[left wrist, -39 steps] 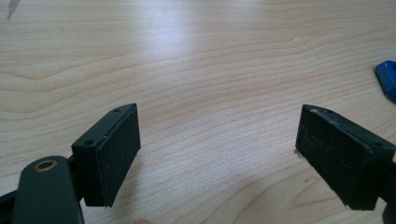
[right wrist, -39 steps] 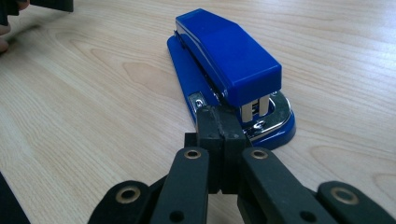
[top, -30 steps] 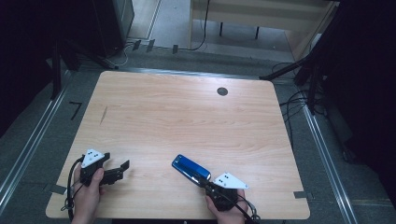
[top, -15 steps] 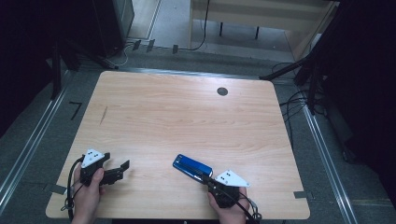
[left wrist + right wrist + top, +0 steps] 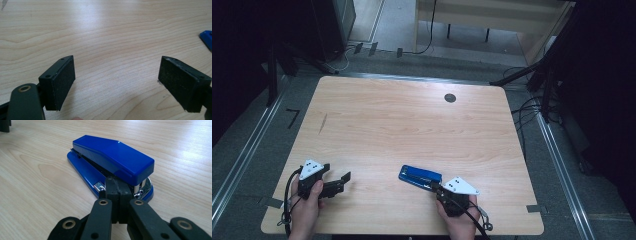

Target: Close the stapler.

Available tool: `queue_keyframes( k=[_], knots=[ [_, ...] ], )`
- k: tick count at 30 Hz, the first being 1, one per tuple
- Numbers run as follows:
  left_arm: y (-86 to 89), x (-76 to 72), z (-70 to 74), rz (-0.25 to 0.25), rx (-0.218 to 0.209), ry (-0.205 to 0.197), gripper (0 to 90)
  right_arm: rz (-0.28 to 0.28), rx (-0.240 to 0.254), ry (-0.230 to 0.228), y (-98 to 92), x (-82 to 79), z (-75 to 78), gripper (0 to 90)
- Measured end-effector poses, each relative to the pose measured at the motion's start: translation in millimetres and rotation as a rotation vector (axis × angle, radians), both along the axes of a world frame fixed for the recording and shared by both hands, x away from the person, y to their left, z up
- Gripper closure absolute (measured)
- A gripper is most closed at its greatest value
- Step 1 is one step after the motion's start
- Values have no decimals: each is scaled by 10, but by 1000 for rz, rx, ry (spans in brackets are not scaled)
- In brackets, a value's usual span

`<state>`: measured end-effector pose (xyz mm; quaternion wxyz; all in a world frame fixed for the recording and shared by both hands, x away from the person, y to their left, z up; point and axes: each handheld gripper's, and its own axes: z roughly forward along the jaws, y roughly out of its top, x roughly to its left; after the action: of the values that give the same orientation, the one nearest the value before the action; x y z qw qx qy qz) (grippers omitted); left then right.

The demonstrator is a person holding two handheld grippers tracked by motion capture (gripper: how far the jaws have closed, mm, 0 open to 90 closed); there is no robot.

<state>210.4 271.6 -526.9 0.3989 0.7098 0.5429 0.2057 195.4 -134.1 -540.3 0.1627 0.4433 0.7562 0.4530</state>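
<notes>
A blue stapler (image 5: 419,176) lies flat on the wooden table (image 5: 412,125) near the front edge, right of the middle. My right gripper (image 5: 434,186) is just behind it, with its jaws shut together and nothing between them. In the right gripper view its tips (image 5: 118,182) touch the metal end of the stapler (image 5: 112,155). At the front left my left gripper (image 5: 341,182) rests low over the table, open and holding nothing. The left gripper view has its two pads (image 5: 62,80) wide apart over bare wood, and a corner of the stapler (image 5: 207,37) at the right edge.
A round black grommet (image 5: 450,98) sits in the table near its far edge. There is a short dark mark (image 5: 323,123) on the wood at the left. Metal rails and cables run on the floor along both sides of the table.
My right gripper has crept a little forward against the stapler. The left hand has stayed still.
</notes>
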Motion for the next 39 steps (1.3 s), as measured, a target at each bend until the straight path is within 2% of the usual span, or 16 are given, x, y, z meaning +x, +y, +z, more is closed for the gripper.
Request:
queue_keyframes(
  k=[20,39],
  knots=[
    [0,2,0,-2,1,1,145,-43,-26,-12,-38,179,6,900],
    [-1,4,0,0,5,4,146,-37,-42,-21,-57,290,10,900]
  ],
)
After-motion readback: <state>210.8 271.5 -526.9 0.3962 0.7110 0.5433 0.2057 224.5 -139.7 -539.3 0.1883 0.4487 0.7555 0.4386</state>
